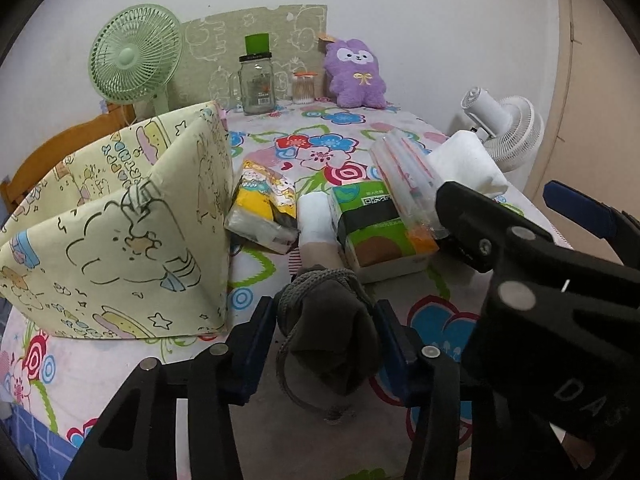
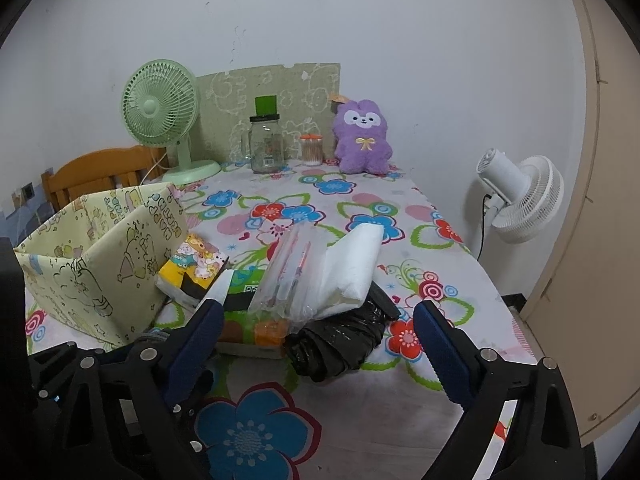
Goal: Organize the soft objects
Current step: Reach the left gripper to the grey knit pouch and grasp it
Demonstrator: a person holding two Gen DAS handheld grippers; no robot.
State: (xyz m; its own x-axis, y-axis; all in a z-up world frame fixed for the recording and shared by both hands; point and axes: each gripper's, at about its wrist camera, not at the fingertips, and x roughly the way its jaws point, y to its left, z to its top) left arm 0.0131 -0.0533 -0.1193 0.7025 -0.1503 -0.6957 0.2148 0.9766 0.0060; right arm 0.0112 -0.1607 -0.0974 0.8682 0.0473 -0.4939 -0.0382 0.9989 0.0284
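My left gripper is shut on a grey sock and holds it above the flowered tablecloth, just right of a yellow fabric storage box. My right gripper is open and empty, its fingers either side of a black plastic bag; it also shows at the right of the left wrist view. A pile lies ahead: a yellow tissue pack, a green tissue pack, a clear plastic bag, a white folded cloth and a white roll. A purple plush toy sits at the back.
A green desk fan, a glass jar and a small jar of cotton swabs stand along the back wall. A white fan stands off the table's right edge. A wooden chair is behind the box at left.
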